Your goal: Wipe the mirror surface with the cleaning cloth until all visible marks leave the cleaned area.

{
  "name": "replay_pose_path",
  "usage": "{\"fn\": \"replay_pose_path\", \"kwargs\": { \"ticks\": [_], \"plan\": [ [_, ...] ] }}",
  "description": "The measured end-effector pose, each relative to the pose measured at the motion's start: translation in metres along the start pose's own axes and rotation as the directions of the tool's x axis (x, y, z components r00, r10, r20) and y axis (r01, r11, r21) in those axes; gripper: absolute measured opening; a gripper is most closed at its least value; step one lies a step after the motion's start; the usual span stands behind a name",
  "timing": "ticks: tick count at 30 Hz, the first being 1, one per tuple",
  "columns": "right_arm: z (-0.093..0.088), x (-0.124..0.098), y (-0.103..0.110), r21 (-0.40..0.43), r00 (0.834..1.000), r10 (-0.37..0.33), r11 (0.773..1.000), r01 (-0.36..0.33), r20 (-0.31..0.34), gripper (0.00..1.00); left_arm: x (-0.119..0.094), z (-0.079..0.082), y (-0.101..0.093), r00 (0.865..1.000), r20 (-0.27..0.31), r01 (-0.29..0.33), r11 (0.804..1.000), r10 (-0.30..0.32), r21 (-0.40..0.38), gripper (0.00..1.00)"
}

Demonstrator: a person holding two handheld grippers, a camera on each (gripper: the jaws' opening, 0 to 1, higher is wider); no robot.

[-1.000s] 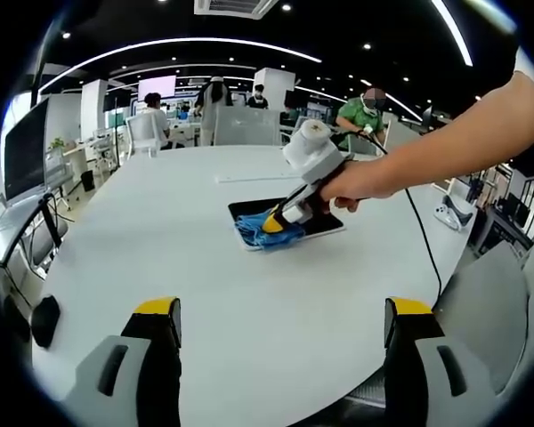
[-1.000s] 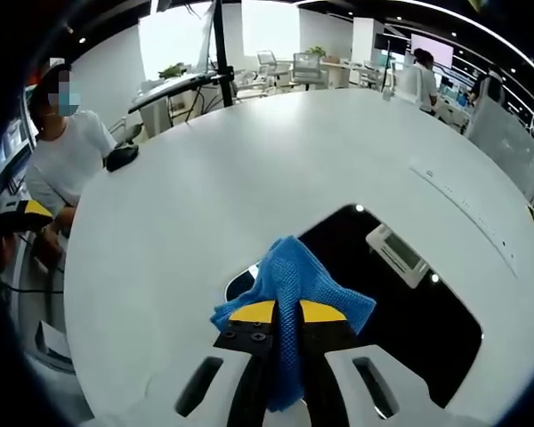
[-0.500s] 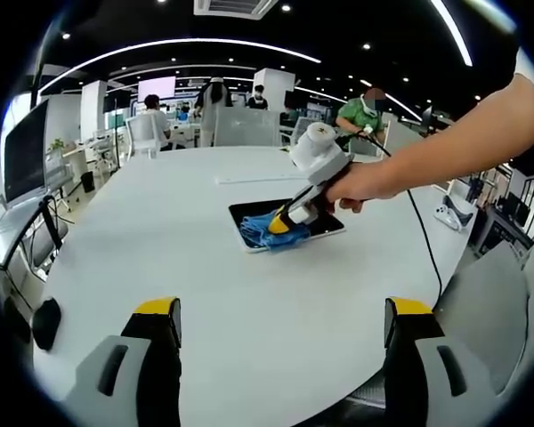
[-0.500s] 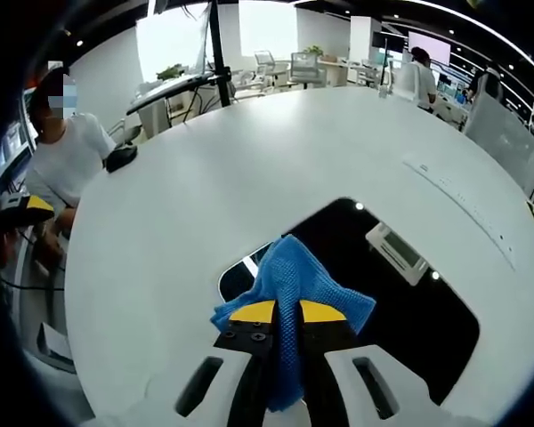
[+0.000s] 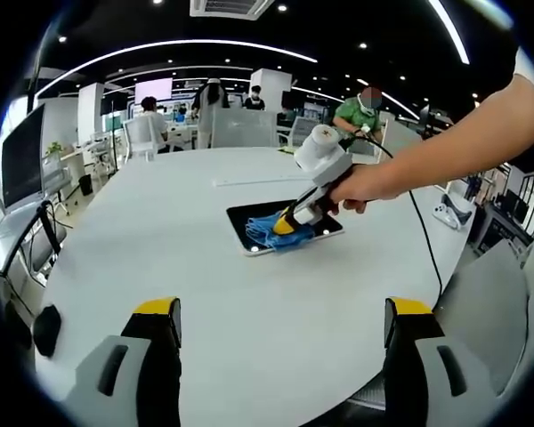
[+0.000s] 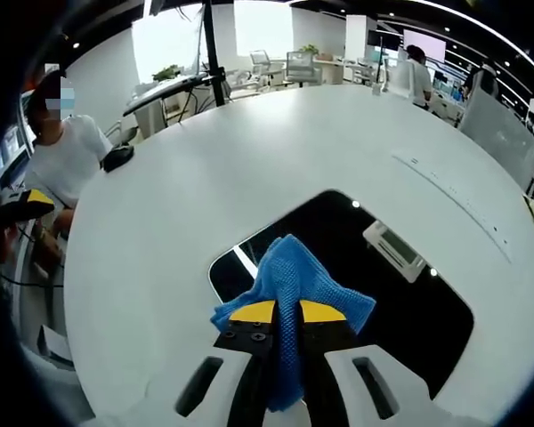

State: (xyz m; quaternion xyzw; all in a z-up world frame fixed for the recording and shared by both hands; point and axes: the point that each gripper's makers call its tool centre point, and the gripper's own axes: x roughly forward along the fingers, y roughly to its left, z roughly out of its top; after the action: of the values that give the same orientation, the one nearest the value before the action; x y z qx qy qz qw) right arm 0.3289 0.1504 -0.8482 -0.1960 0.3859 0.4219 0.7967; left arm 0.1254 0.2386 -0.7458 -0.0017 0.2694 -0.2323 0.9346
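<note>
Mirror (image 6: 400, 294): dark, flat rectangular panel with rounded corners, lying on the white table, centre-right of the right gripper view. Cleaning cloth (image 6: 294, 285): blue, bunched, resting on the mirror's near-left portion.

A knitted, rough-textured blue cloth (image 6: 293, 283) lies on the glossy, reflective mirror (image 6: 400, 307), on a matt white table (image 6: 205, 196).
</note>
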Motion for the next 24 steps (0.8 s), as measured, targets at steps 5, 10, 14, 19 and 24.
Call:
{"fn": "replay_pose_path", "kwargs": {
  "ticks": [5, 10, 14, 19, 24],
  "plan": [
    [-0.002, -0.002, -0.004, 0.002, 1.000, -0.004, 1.000, 0.004, -0.002, 0.04, 0.000, -0.001, 0.000, 1.000, 0.000, 0.000, 1.000, 0.000, -0.002, 0.96],
    [-0.007, -0.006, -0.008, 0.005, 1.000, -0.012, 1.000, 0.012, -0.006, 0.04, 0.000, -0.002, -0.001, 1.000, -0.001, 0.000, 1.000, 0.000, -0.004, 0.96],
    [-0.011, -0.010, -0.011, 0.009, 1.000, -0.017, 1.000, 0.017, -0.007, 0.04, 0.001, -0.003, -0.004, 1.000, -0.004, 0.004, 1.000, -0.004, -0.002, 0.96],
    [-0.014, -0.012, -0.015, 0.013, 1.000, -0.025, 1.000, 0.025, -0.009, 0.04, 0.002, -0.002, -0.006, 1.000, -0.004, 0.007, 1.000, -0.007, -0.002, 0.95],
    [-0.018, -0.015, -0.020, 0.020, 0.999, -0.032, 0.999, 0.032, -0.010, 0.04, 0.003, -0.002, -0.007, 1.000, -0.004, 0.009, 1.000, -0.009, 0.000, 0.95]
  ]
}}
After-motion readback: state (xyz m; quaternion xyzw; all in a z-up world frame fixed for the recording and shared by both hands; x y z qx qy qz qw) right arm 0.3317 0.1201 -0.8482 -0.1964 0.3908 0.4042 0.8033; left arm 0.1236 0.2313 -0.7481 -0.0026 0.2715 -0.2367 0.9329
